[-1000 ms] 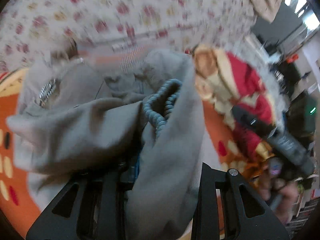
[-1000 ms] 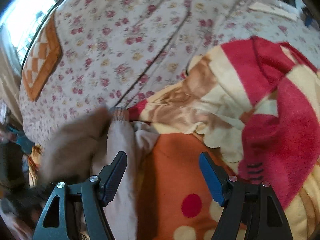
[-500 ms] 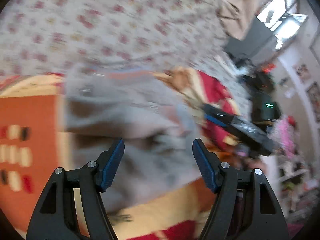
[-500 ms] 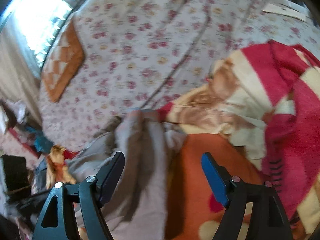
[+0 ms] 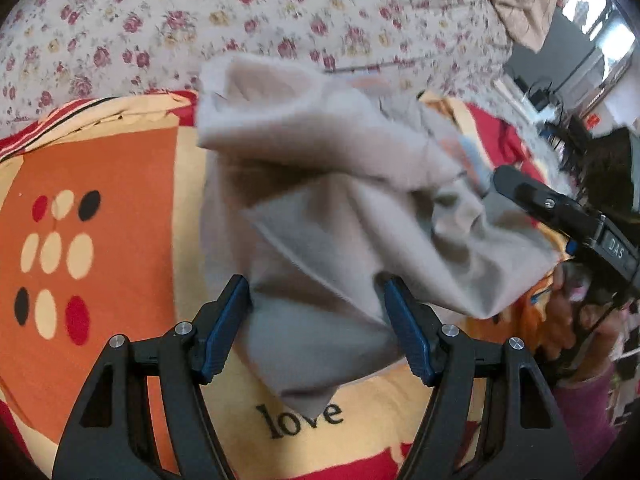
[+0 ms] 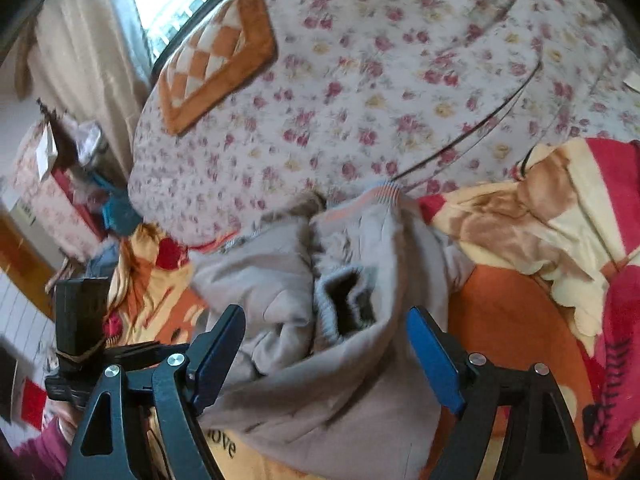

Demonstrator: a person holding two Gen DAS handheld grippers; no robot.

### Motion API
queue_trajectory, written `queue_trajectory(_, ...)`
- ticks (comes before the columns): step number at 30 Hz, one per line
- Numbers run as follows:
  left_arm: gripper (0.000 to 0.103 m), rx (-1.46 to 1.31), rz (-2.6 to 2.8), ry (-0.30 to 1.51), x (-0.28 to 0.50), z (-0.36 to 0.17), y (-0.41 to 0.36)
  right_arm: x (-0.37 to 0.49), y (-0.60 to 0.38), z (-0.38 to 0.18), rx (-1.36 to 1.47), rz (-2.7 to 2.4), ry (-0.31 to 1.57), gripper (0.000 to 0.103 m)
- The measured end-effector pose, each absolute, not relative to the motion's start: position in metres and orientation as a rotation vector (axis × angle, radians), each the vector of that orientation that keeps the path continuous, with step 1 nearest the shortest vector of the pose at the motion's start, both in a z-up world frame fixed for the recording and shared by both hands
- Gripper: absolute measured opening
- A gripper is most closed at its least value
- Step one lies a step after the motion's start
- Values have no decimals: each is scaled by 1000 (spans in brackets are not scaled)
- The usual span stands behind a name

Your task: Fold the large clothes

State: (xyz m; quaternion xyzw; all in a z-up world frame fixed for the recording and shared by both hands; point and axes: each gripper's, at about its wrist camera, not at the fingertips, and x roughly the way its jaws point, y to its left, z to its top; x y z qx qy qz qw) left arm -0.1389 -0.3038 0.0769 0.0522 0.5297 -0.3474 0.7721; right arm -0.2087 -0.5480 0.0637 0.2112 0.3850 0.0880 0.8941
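Observation:
A crumpled grey-beige garment [image 5: 340, 200] lies in a heap on the patterned blanket [image 5: 100, 160]. My left gripper [image 5: 318, 308] stands open over its near edge; cloth lies between the pads, which do not press it. The right gripper [image 5: 520, 192] shows at the right edge of this view, held by a hand [image 5: 560, 320]. In the right wrist view the garment [image 6: 360, 380] spreads under my open right gripper [image 6: 326, 336], with a ribbed cuff [image 6: 344, 300] gaping between the fingers. The left gripper's body [image 6: 80, 316] shows at the left.
A floral sheet [image 6: 400, 80] covers the bed beyond the blanket [image 6: 520, 320], with an orange checked cushion [image 6: 216, 60] near the window. Bunched red and cream blanket folds [image 6: 580, 220] lie to the right. Cluttered furniture [image 6: 52, 184] stands beside the bed.
My left gripper, shut on a fold of the garment a second ago, has opened and let it drop onto the blanket. Both hands have shifted sideways; the right view has rolled.

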Motion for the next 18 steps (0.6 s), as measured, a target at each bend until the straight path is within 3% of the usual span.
queue_trajectory(2, 70, 142, -744, 1128, -144, 72, -309, -207, -546, 48, 373, 112, 905, 74)
queue_trajectory(4, 70, 145, -741, 1117, -148, 67, -313, -204, -545, 28, 263, 23, 1024, 47)
queue_trajectory(8, 70, 168, -737, 1100, -152, 65, -315, -206, -544, 19, 247, 22, 1045, 29)
queue_trajectory(13, 70, 105, -752, 1116, -146, 72, -303, -222, -546, 41, 297, 15, 973, 31)
queue_trajectory(14, 70, 106, -754, 1120, -147, 71, -301, -230, -552, 53, 344, 2, 926, 36)
queue_trajectory(15, 70, 108, -756, 1120, -147, 70, -300, -237, -554, 60, 372, 8, 890, 51)
queue_trajectory(18, 70, 125, -755, 1113, -150, 67, -302, -251, -548, 87, 409, 88, 792, 56)
